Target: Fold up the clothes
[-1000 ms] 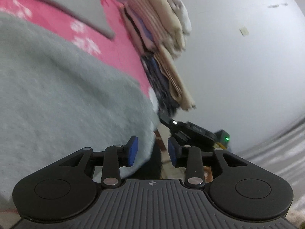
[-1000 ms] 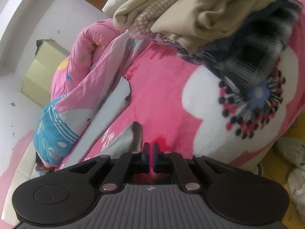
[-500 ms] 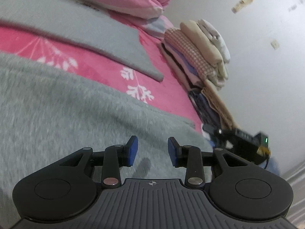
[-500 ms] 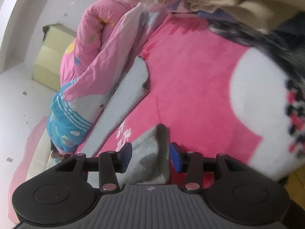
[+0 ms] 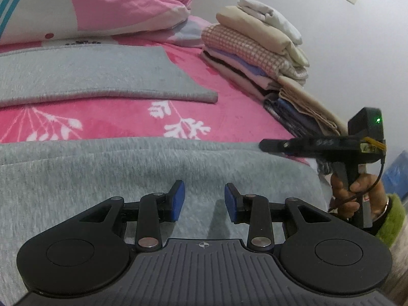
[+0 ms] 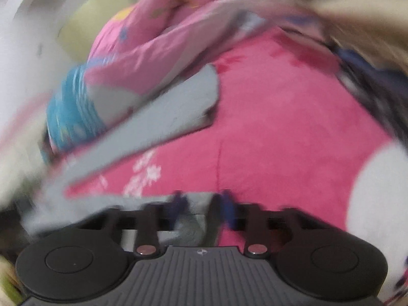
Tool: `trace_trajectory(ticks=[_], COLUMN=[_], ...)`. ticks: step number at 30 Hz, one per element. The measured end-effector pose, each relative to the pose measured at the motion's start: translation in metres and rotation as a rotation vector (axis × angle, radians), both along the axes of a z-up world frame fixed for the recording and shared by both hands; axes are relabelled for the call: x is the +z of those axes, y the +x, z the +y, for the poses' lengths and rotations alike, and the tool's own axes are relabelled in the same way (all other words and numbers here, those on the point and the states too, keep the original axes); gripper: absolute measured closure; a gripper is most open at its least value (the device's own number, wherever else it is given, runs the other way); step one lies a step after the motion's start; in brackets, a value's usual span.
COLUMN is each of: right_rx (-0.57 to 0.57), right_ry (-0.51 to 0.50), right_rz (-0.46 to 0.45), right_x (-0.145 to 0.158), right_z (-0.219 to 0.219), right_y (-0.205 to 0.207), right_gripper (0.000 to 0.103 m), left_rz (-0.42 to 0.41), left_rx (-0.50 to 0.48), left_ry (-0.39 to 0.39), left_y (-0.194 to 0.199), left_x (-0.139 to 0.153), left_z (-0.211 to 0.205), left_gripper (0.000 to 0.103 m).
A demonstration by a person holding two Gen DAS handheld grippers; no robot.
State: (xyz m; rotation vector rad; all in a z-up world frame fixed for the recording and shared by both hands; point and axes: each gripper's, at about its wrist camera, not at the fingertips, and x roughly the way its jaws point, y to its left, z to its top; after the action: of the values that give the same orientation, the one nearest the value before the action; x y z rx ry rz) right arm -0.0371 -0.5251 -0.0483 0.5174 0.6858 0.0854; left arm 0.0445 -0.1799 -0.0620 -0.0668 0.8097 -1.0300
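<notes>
A fuzzy grey garment [image 5: 107, 173] lies spread on the pink floral blanket [image 5: 122, 117], filling the lower left wrist view. My left gripper [image 5: 204, 201] hovers just over it, open, nothing between its blue pads. My right gripper [image 5: 270, 144] shows at the garment's right edge in that view, held by a hand [image 5: 354, 191] in a green sleeve. The right wrist view is motion-blurred; there my right gripper [image 6: 202, 205] stands open with a corner of the grey garment [image 6: 188, 227] under it. A second flat grey piece [image 5: 97, 71] lies farther back.
A stack of folded clothes [image 5: 257, 51] stands at the back right by the white wall. A pink and blue rolled quilt [image 5: 76, 5] lies along the back; it also shows as the quilt [image 6: 107, 94] at left. A yellowish box [image 6: 84, 23] stands beyond.
My right gripper went from shut to open, letting go of the grey garment's corner. My left gripper swung from the bed's edge to above the spread garment, staying open.
</notes>
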Motion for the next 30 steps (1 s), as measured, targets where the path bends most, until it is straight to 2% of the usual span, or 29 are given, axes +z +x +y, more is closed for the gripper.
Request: trace_trajectory(ticks=[2,6,10,11,17,20,21,22,24,26,28,30], right_rx=[0.018,0.030,0.041,0.044,0.004,-0.016,-0.022,-0.036,-0.170,-0.200,-0.194,-0.143], right_ry=[-0.069,-0.165,-0.261,-0.279,-0.194,-0.151,-0.137,-0.125,-0.136,-0.045,0.059,0.096], right_rz=[-0.033,-0.132,-0.229,-0.229,-0.116,-0.060,-0.041,-0.025,-0.021,-0.045,-0.075,-0.087], right_x=[0.011,0.042,0.073,0.074,0.031,0.010,0.002,-0.003,0.008,0.020,0.032,0.041], right_z=[0.007,0.011,0.014,0.012,-0.011,-0.022,-0.026,-0.030,-0.041,-0.054,-0.062,-0.055], right_y=[0.006,0.024,0.042,0.050,0.074,0.087,0.091,0.094,0.078,0.050,0.017,-0.012], right_gripper=[0.092,0.093,0.093,0.093,0.093,0.091,0.089,0.081,0.078,0.078,0.077,0.076], left_rz=[-0.016,-0.073,-0.089,-0.090,-0.039,-0.057,-0.063,-0.069,-0.073,-0.077,-0.082,-0.092], left_rx=[0.002,0.019,0.056,0.068,0.114,0.113,0.113,0.113,0.114,0.114,0.096,0.076], left_ry=[0.005,0.016,0.021,0.026,0.087,0.091,0.096,0.100,0.093,0.083,0.064,0.061], left_y=[0.000,0.004,0.019,0.023,0.040,0.038,0.037,0.036,0.033,0.031,0.024,0.017], left_x=[0.002,0.015,0.022,0.023,0.002,0.001,0.002,0.004,0.007,0.011,0.014,0.015], left_z=[0.000,-0.002,-0.004,-0.005,-0.008,-0.008,-0.009,-0.009,-0.006,-0.004,-0.001,-0.001], left_gripper=[0.069,0.069,0.069,0.069,0.069,0.069,0.069,0.069,0.069,0.069,0.069,0.068])
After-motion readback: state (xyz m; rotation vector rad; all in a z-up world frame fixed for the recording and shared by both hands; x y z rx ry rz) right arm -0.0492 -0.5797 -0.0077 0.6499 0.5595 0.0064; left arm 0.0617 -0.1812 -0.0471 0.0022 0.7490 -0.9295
